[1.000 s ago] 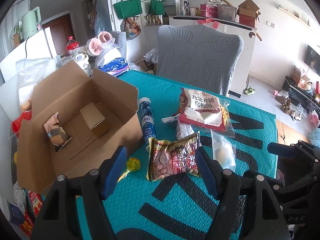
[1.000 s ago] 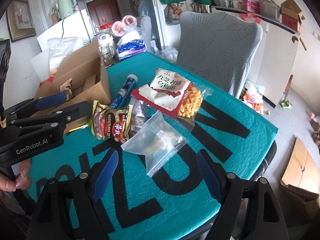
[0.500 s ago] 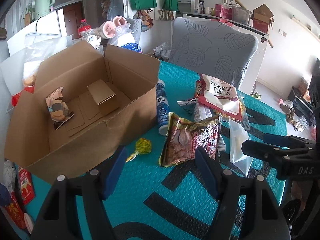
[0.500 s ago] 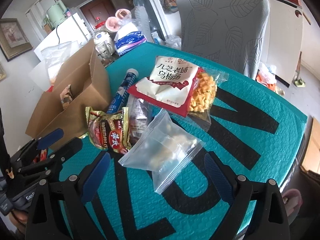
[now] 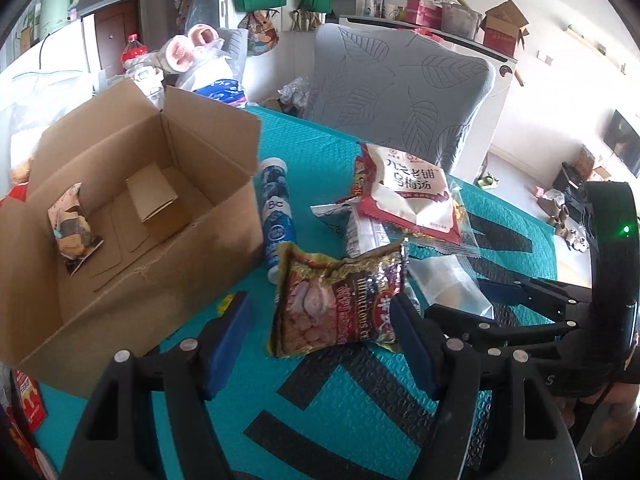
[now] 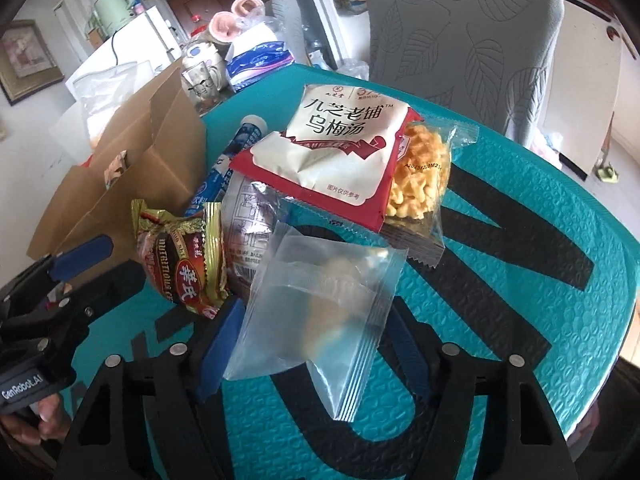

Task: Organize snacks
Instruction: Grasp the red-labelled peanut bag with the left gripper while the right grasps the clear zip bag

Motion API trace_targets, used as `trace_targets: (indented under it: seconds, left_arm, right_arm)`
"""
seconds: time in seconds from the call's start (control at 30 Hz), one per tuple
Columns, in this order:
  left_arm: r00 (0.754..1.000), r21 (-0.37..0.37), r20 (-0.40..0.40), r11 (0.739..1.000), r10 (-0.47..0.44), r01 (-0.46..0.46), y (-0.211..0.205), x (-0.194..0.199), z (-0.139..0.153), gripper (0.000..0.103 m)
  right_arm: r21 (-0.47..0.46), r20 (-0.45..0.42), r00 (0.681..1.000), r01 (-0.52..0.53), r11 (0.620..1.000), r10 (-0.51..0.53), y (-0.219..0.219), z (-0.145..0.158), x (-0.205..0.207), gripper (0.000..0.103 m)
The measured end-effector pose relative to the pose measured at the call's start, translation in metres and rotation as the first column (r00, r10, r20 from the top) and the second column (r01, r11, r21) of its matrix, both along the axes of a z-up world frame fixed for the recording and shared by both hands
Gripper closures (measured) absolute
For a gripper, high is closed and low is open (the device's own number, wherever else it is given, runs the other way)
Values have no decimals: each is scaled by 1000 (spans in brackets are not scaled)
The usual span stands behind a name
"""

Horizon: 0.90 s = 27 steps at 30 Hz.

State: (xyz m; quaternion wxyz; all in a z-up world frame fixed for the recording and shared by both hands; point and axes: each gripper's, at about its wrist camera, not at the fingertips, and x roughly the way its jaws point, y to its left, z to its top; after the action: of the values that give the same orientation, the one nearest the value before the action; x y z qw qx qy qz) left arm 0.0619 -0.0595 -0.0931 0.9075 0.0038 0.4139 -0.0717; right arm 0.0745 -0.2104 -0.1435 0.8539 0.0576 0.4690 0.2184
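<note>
An open cardboard box sits at the left of the teal table; inside it a small snack packet leans on the wall. A red-gold snack bag lies between the open jaws of my left gripper, and shows in the right wrist view. My right gripper is open around a clear plastic bag, which lies partly over its fingers. Beyond lie a red-white pouch, a yellow snack pack, a silver packet and a blue tube.
A grey chair stands behind the table. Bags, bottles and clutter pile up at the back left beside the box. The right gripper's body shows at the right of the left wrist view. The table's right edge drops to the floor.
Both grippers have moved forward and down. The left now has the red-gold bag between its jaws. The right now has the clear bag between its jaws.
</note>
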Motion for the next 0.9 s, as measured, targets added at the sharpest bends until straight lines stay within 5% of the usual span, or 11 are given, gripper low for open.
trace_targets:
  seconds: [0.43, 0.53, 0.73, 0.77, 0.83, 0.9]
  left_arm:
    - [1000, 144, -23, 990, 0, 4, -23, 23, -21, 33]
    - [999, 170, -51, 986, 12, -3, -24, 31, -28, 15]
    - [991, -35, -134, 999, 25, -30, -5, 44, -42, 12]
    - [989, -59, -144, 997, 30, -39, -2, 44, -44, 15]
    - [988, -126, -155, 992, -10, -10, -1, 42, -44, 40]
    - [989, -84, -148, 996, -20, 7, -6, 39, -41, 47]
  right_arm:
    - [-78, 32, 998, -59, 995, 62, -14, 0, -19, 36]
    - [-49, 28, 998, -53, 997, 55, -21, 0, -19, 36]
    - [-91, 55, 996, -66, 994, 71, -15, 0, -21, 37]
    - [-103, 62, 995, -67, 992, 73, -13, 0, -21, 37]
    - [-113, 67, 995, -68, 991, 76, -12, -1, -21, 37]
    - [-116, 67, 995, -67, 991, 75, -12, 0, -22, 39]
